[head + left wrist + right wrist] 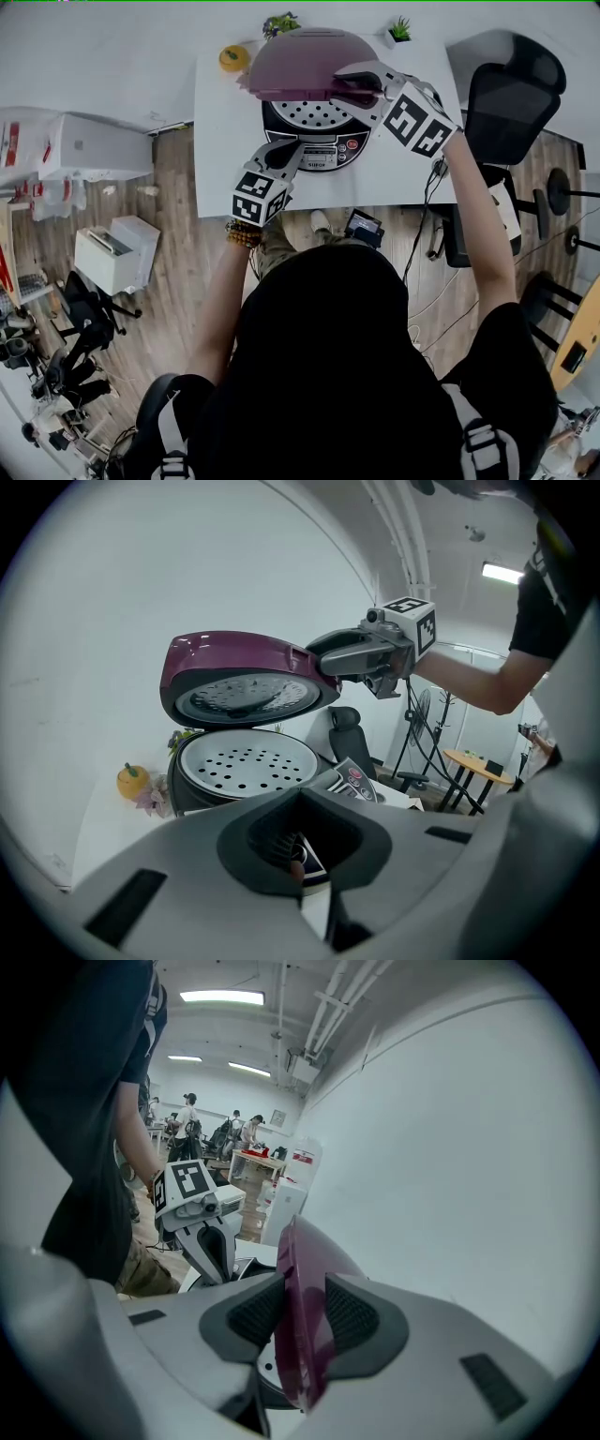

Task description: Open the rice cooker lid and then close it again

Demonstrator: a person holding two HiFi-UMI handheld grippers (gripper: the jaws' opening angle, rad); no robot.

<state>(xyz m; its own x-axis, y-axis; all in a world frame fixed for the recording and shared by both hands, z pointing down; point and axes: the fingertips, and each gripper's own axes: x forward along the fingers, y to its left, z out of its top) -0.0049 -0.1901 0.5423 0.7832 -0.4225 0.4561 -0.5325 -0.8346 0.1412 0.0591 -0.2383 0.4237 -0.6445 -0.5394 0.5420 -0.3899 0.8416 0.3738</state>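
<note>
Overhead: one white table (225, 141) filled the upper middle of the frame, with one black office chair (511, 94) at its right. One rice cooker (328, 150) sat mid-table, its single maroon lid (300, 56) raised partway over one perforated white tray (314, 114). Two grippers noted. The right gripper (361, 89) had its jaws clamped on the lid's front edge. The left gripper (291, 150) had its jaws pressed together, holding nothing, tip at the cooker's front. Two small potted plants (281, 22), (400, 30) stood along the top edge. One orange ornament (233, 58) sat upper left of the cooker.
</note>
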